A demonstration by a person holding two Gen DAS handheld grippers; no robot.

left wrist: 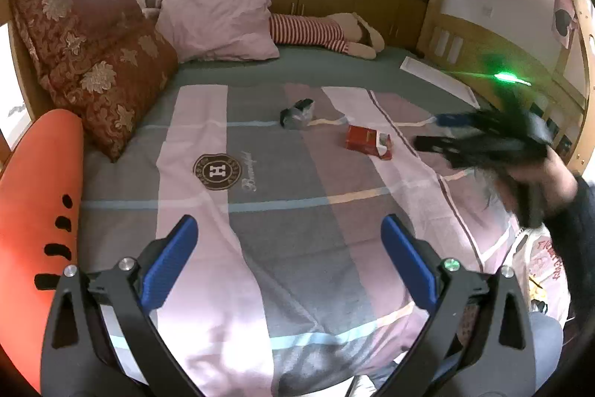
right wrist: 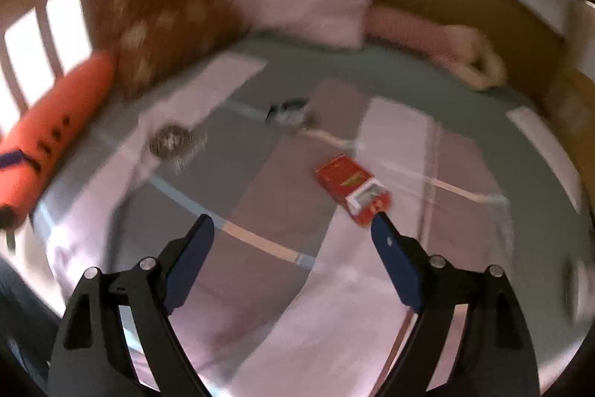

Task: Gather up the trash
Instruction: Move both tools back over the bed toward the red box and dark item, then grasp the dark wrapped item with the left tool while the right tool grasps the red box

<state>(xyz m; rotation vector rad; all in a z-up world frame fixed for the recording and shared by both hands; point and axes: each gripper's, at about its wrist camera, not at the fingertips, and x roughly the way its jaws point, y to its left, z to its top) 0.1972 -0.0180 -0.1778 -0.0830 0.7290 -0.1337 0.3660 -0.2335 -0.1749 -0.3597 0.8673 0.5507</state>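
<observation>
A red carton (left wrist: pixel 369 141) with a torn white end lies on the checked bedspread, and a crumpled grey wrapper (left wrist: pixel 297 114) lies a little beyond it. My left gripper (left wrist: pixel 290 229) hangs open over the near part of the bed, nothing between its blue pads. My right gripper (left wrist: pixel 427 133), blurred, reaches in from the right, just right of the carton. In the right wrist view that gripper (right wrist: pixel 293 226) stands open and empty, its right fingertip close to the red carton (right wrist: pixel 351 188); the wrapper (right wrist: pixel 292 112) lies farther off.
An orange bolster (left wrist: pixel 33 192) lies along the bed's left edge, patterned red cushions (left wrist: pixel 96 62) and a pink pillow (left wrist: pixel 219 25) at the head. A striped plush toy (left wrist: pixel 316 32) lies by the far wooden wall. A white printed bag (left wrist: pixel 543 263) shows at the lower right.
</observation>
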